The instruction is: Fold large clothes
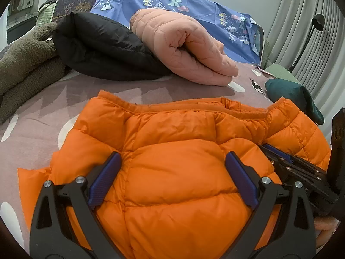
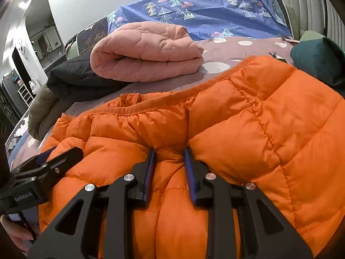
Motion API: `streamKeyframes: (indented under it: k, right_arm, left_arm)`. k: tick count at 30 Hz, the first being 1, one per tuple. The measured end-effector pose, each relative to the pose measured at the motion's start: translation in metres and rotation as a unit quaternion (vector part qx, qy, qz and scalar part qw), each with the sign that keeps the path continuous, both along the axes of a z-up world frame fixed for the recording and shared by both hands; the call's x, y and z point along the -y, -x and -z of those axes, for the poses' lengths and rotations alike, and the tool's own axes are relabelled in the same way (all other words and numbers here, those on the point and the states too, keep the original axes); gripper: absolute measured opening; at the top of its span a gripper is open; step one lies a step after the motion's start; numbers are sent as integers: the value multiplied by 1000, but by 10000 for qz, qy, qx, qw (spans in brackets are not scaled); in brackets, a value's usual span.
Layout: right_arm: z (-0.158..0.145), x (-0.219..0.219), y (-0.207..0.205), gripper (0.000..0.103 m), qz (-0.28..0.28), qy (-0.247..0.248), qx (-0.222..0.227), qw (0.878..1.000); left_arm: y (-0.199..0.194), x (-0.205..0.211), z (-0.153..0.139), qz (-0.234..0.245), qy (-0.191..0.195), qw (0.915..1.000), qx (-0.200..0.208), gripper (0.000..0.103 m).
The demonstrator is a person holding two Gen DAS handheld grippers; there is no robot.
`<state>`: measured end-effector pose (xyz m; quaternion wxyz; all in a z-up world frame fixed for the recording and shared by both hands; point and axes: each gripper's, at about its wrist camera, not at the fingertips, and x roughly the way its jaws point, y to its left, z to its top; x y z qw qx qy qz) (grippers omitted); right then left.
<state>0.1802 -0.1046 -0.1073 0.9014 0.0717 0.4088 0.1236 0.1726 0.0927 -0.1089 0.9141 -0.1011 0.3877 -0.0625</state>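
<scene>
Landmark: orange puffer jacket [image 1: 183, 168], lying spread on the grey-brown patterned bedsheet [image 1: 43, 116] nearest both cameras, its collar edge turned toward the far side of the bed.
Left gripper [image 1: 172, 177]: jaws set wide apart, one blue pad on each side of a quilted panel of the jacket; pads rest against the fabric, but a squeeze cannot be told.
Right gripper [image 2: 169, 172]: jaws drawn close, a raised fold of the jacket pinched between the blue pads.
Relation of grippers: side by side on the jacket; each shows at the edge of the other's view.
Pink quilted garment [image 1: 187, 47]: folded, beyond the jacket's collar, well apart from it.
Black padded garment [image 1: 101, 49]: folded, touching the pink one, beyond the jacket to the left.
Brown fleece [image 1: 28, 64]: far left of the jacket.
Teal bundle [image 1: 295, 97]: just beside the jacket's right shoulder.
Blue tree-print cover [image 1: 194, 6]: behind all garments, farthest from the jacket.
</scene>
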Motion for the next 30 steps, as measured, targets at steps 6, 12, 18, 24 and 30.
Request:
streamKeyframes:
  k: [6, 12, 18, 24, 30]
  right_arm:
    - [2, 1, 1, 29, -2, 30, 39, 10000]
    - [1, 3, 1, 29, -11, 11, 55, 10000]
    - [2, 4, 2, 30, -14, -6, 59, 10000]
    - [2, 3, 2, 30, -11, 2, 54, 10000]
    - [1, 4, 1, 30, -28, -58, 48, 10000]
  left_arm:
    - [26, -15, -30, -39, 115, 9999, 100, 98]
    - [93, -87, -53, -456, -194, 9973, 540, 100]
    - [125, -120, -1, 172, 1162, 9929, -166, 100]
    - [130, -109, 17, 551, 1469, 9873, -247, 98]
    - [128, -102, 21, 657, 1624, 9840, -333, 77]
